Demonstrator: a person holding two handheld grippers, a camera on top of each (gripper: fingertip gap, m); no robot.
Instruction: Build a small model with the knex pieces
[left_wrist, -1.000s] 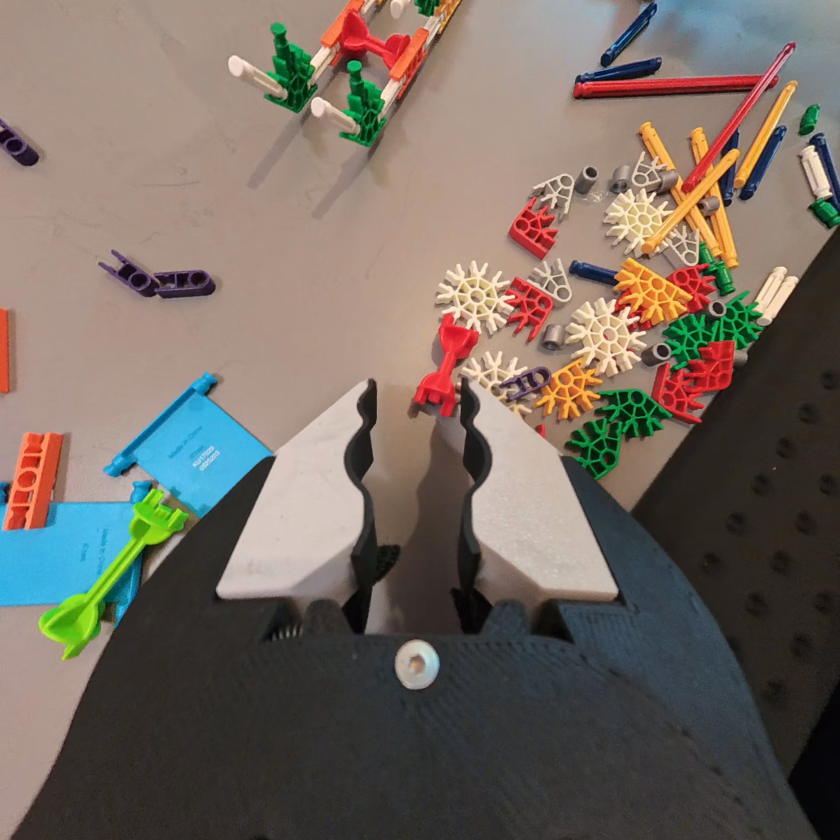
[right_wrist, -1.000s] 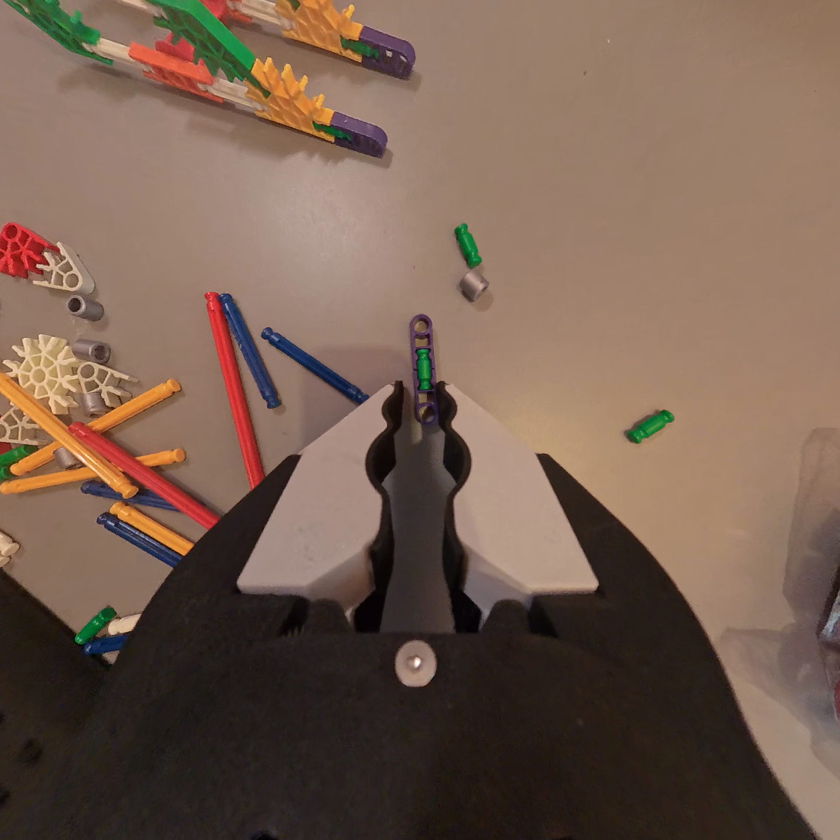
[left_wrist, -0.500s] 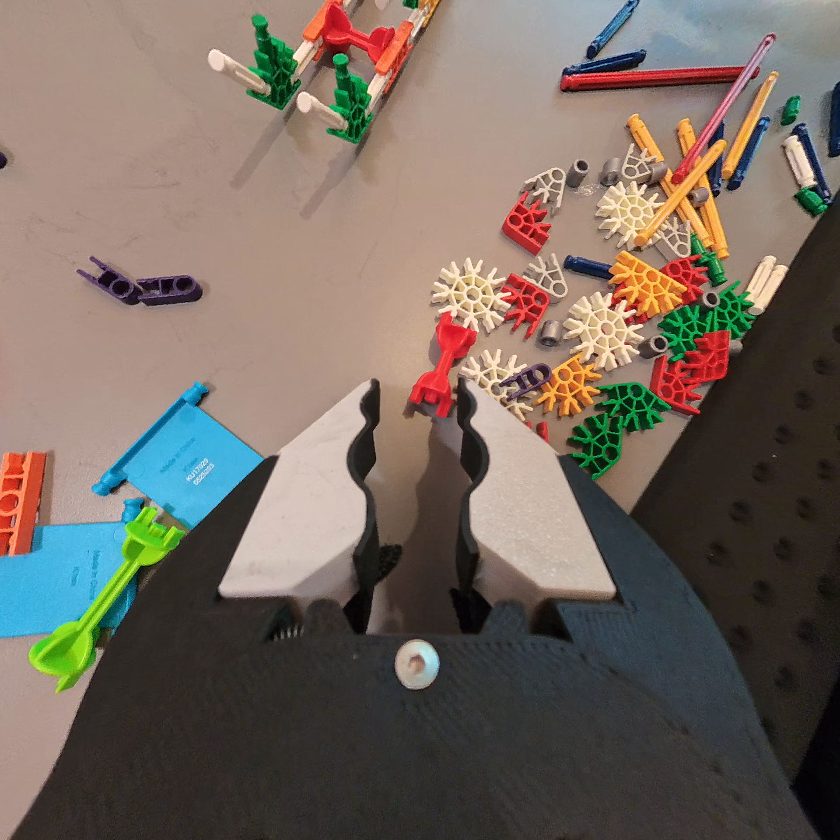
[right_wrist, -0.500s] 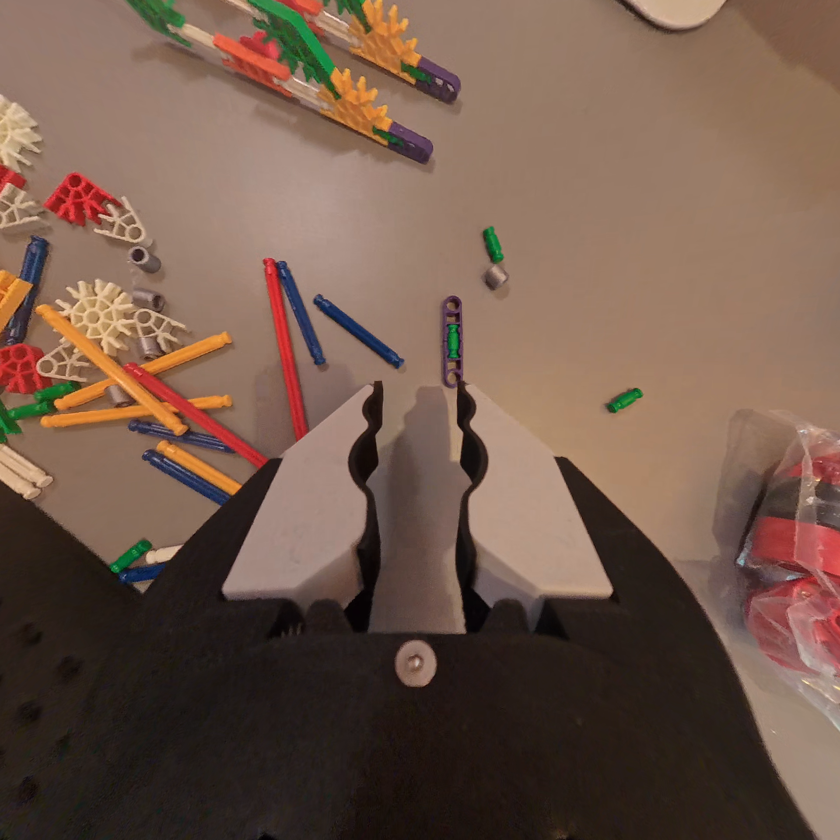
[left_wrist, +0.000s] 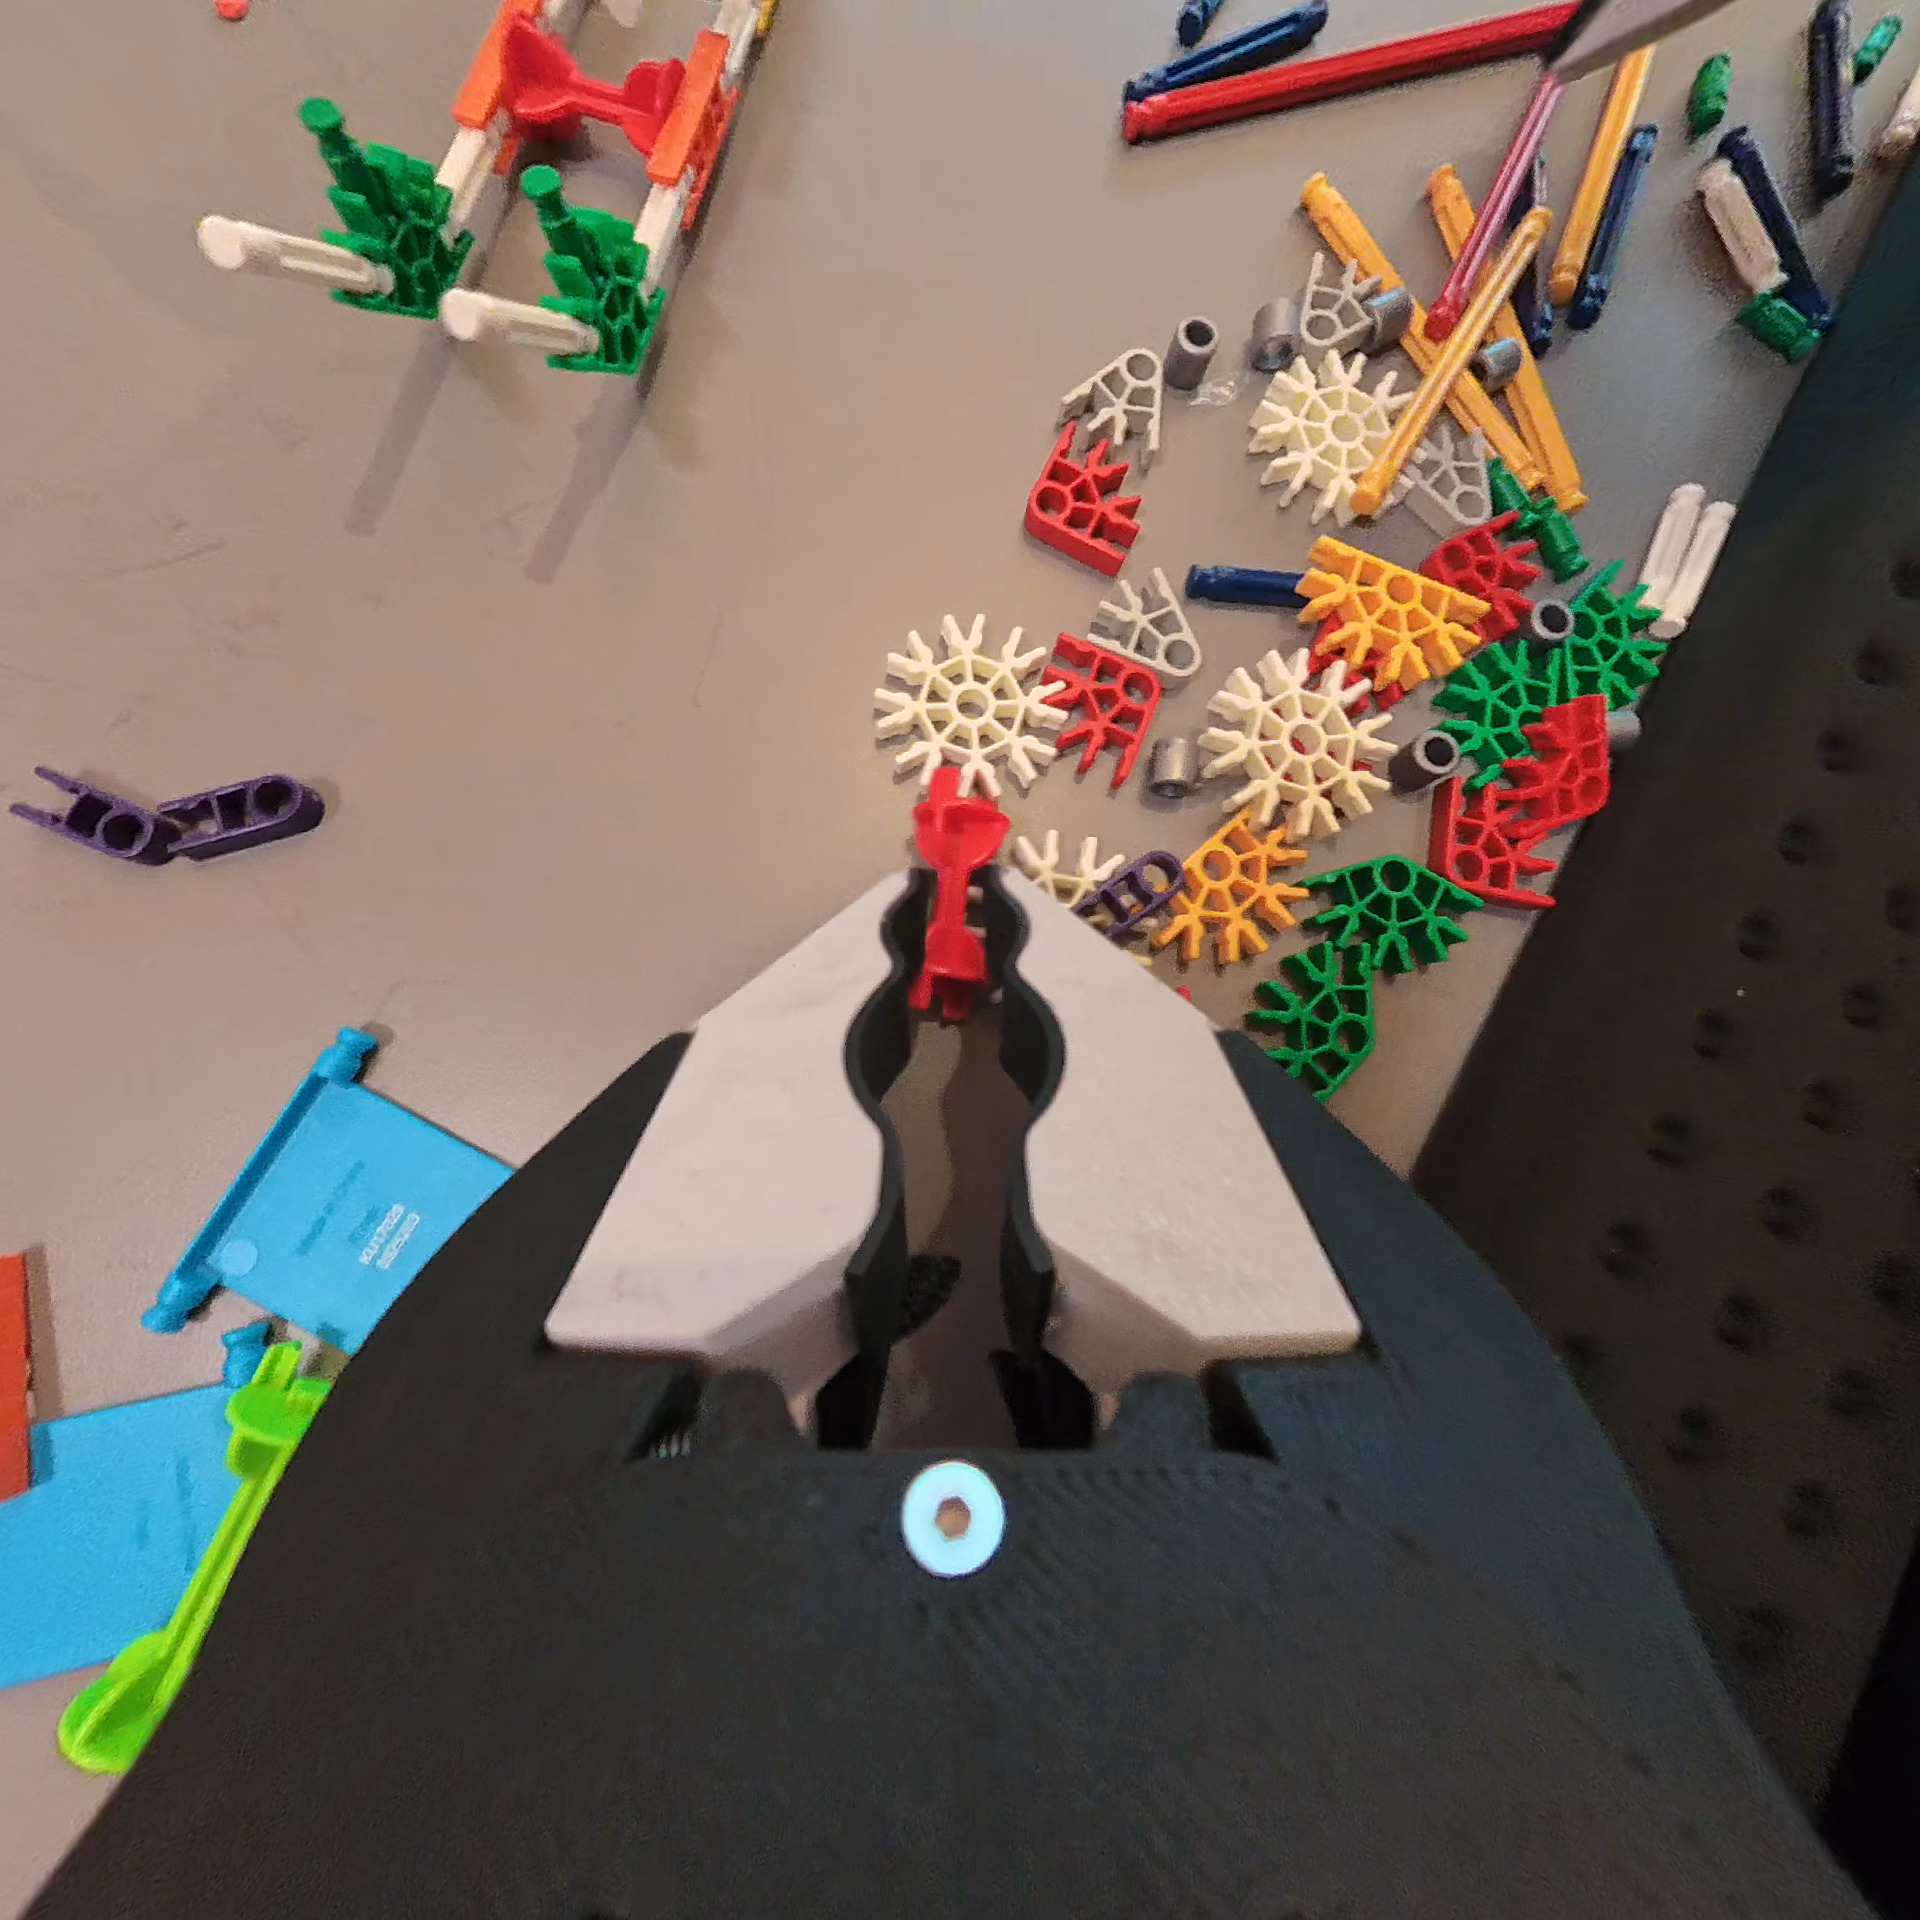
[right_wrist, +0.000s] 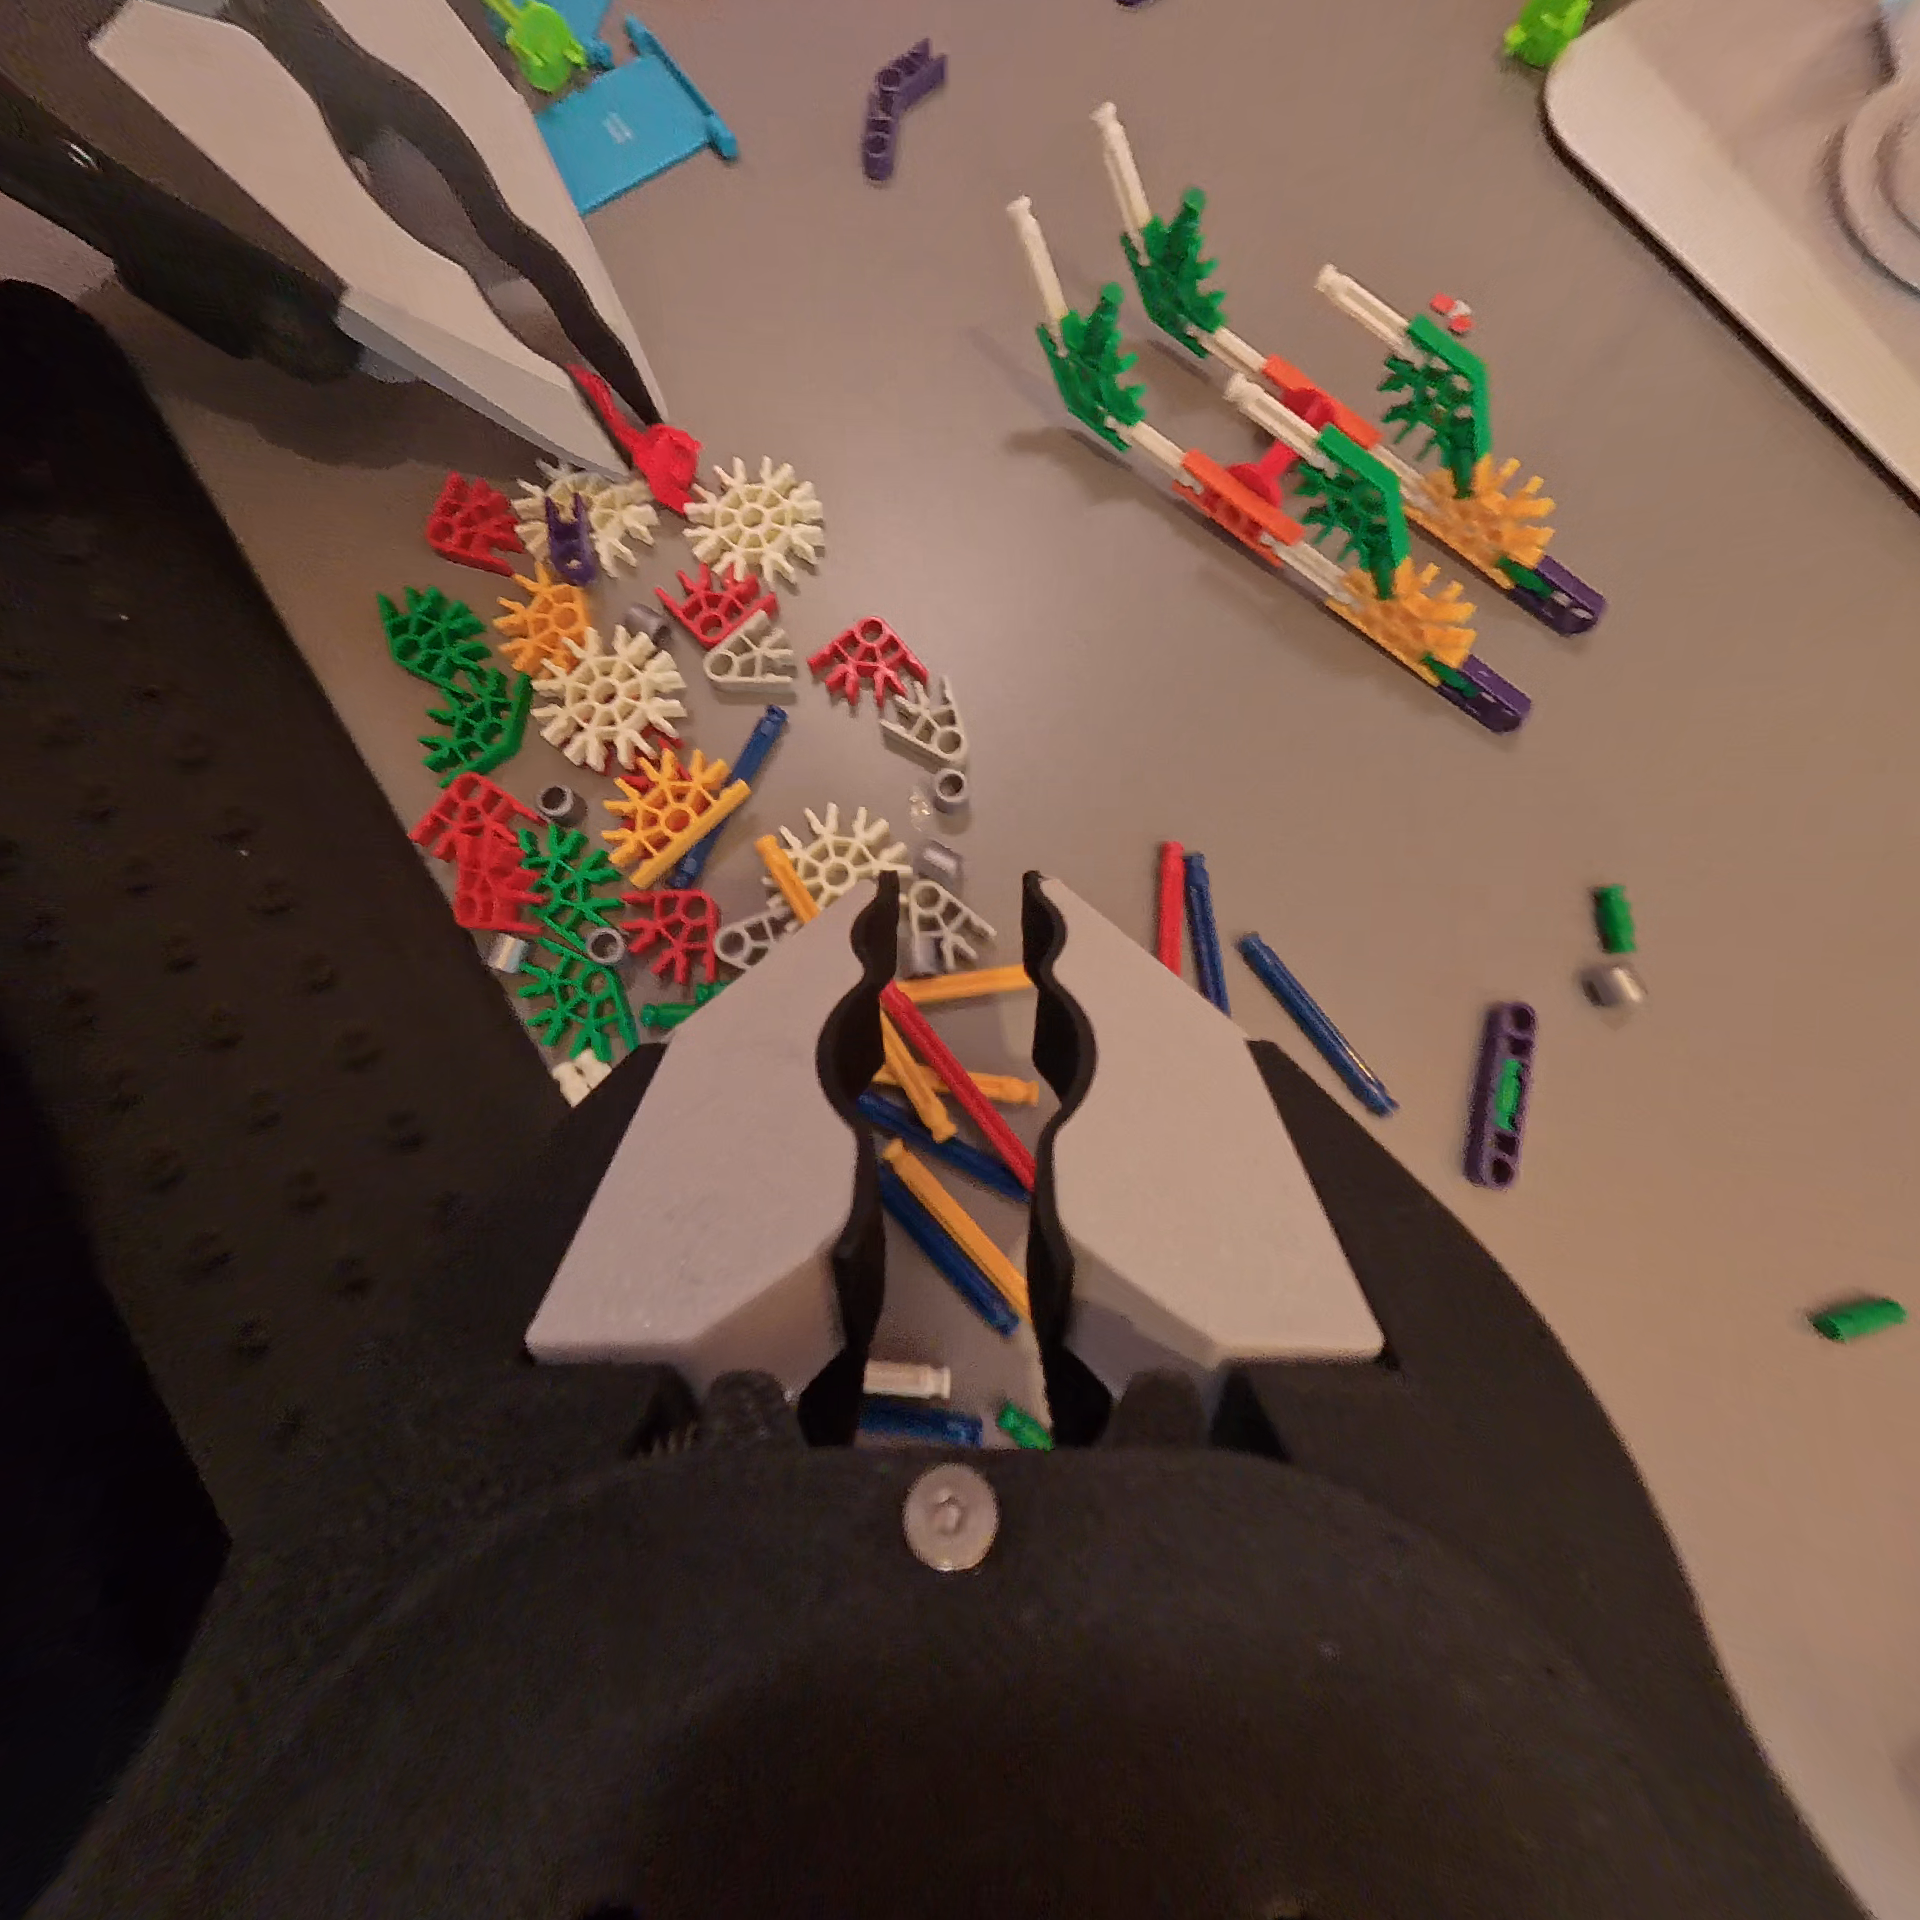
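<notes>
Red connector (left_wrist: 951, 894) pinched (table (left_wrist: 623, 623) edge right).

A red spool-shaped connector (left_wrist: 951, 894) sits pinched between the left claw's (left_wrist: 954, 883) tips.

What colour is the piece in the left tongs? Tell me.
Red piece, clearest in the left wrist view.

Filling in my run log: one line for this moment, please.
left gripper: jaws shut on red spool piece | right gripper: jaws open, over loose rods
</notes>
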